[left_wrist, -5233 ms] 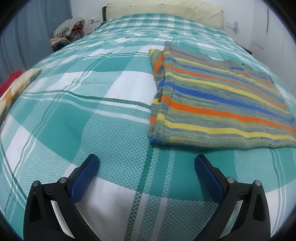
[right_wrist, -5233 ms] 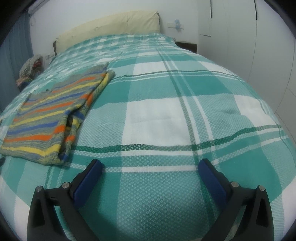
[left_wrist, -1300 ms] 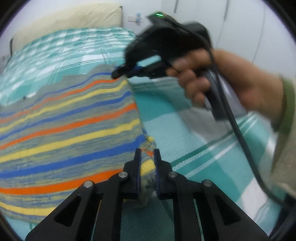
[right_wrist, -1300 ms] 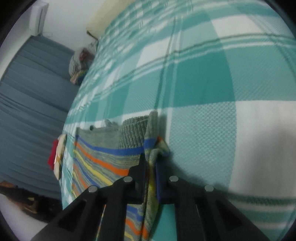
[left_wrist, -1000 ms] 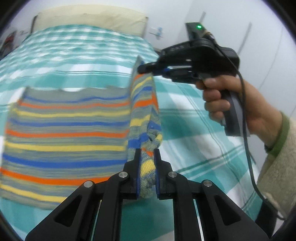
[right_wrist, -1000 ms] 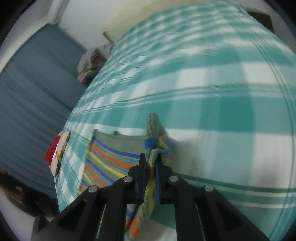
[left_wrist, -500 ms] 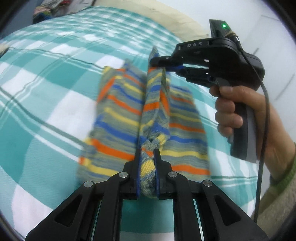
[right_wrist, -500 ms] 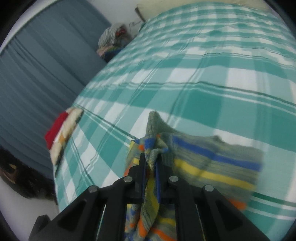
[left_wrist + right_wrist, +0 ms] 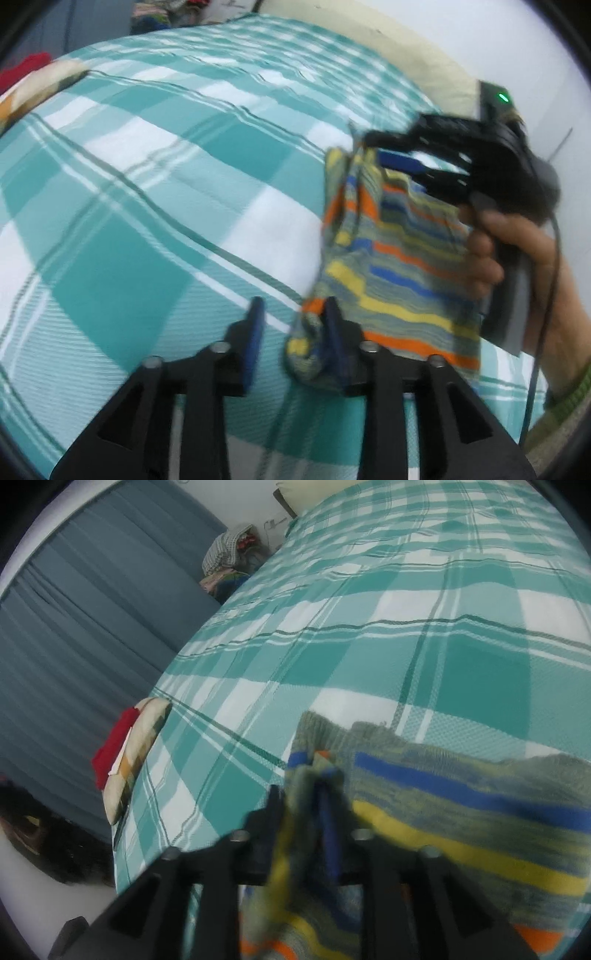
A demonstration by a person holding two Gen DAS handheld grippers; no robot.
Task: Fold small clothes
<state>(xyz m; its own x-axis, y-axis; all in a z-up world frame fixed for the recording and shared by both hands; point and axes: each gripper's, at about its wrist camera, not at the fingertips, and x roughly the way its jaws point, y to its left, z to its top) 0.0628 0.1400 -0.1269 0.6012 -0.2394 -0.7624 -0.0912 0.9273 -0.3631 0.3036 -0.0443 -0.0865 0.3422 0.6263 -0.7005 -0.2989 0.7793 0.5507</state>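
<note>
Knitted striped garment (image 9: 391, 266) is being let go at the end of a fold across the teal-and-white checked bedspread (image 9: 155, 206). Left gripper (image 9: 293, 334) is seen with its jaws parted and just having been opening: the blue left pad (image 9: 255, 332) stands clear, while the near corner of the knit rests loosely against the right pad, not pinched. Right gripper (image 9: 301, 819) is likewise seen partly parted, jaws just having been opening, with the far corner draped between them; whether a pad still presses on it cannot be told through the blur. In the left wrist view the right gripper (image 9: 402, 158) is held in a hand (image 9: 517, 258) over the far end of the garment.

For a clean release, both jaws are best opened fully before any pull-back, so that the corners are not dragged and the fold is not undone. Withdrawal is best made up and away from the fabric, both sides together, with the moved edge laid flush on the layer beneath.

Garment is seen folded into a narrow strip, lying on the bedspread between the two grippers: grey-green knit with orange, yellow and blue stripes, soft, thick, bunched at both released corners. Some smoothing is probably needed there.
</note>
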